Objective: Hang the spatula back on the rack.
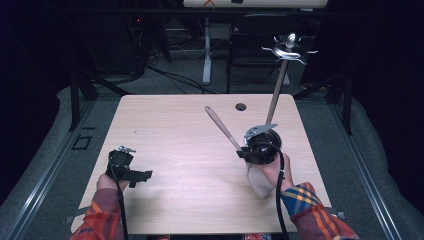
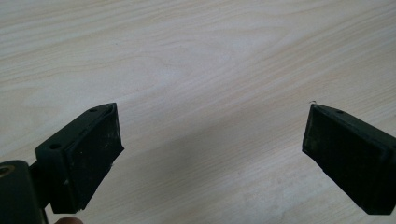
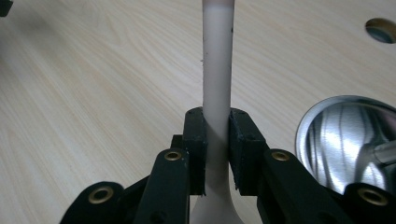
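Pale beige, the spatula (image 3: 217,70) has its handle pinched between the pads of the right gripper (image 3: 217,154); the right gripper view shows this clamp close up, with a shiny metal base (image 3: 343,140) just beside the jaws. The high view shows instead the handle slanting up and away from the right gripper (image 1: 246,149), and the rack (image 1: 286,51) rising behind it on its wooden pole. The right hand (image 1: 272,170) is lifted off the table (image 1: 185,150). The left gripper (image 2: 212,135) hovers low over bare wood, jaws spread wide with nothing between them.
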